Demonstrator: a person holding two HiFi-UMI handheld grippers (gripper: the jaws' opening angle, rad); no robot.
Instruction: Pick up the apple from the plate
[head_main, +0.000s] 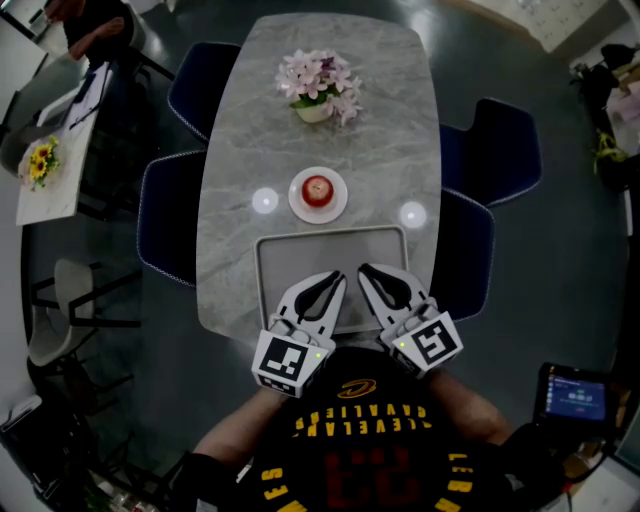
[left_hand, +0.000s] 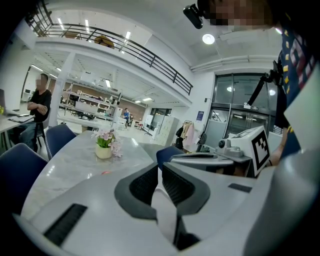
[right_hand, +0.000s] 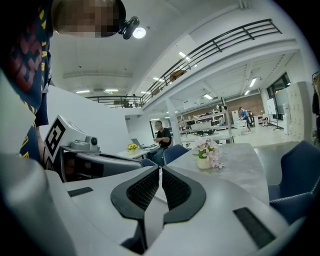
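Head view, bottom centre: black jersey (head_main: 360, 452) carries yellow "CLEVELAND", upside down, and dark red "23" below it. Lower right: small screen (head_main: 578, 396), print too small to read.

Flower pot (head_main: 318, 92), grey tray (head_main: 330, 252), blue chair (head_main: 165, 225)

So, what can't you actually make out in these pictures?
Apple: too small in the head view to show its stem or marks; the right gripper view misses it behind the right hand-held gripper.
Tray: near edge covered in the head view by the left hand-held gripper and the right one.
Bright spots on the table: glare or objects, too small to tell.
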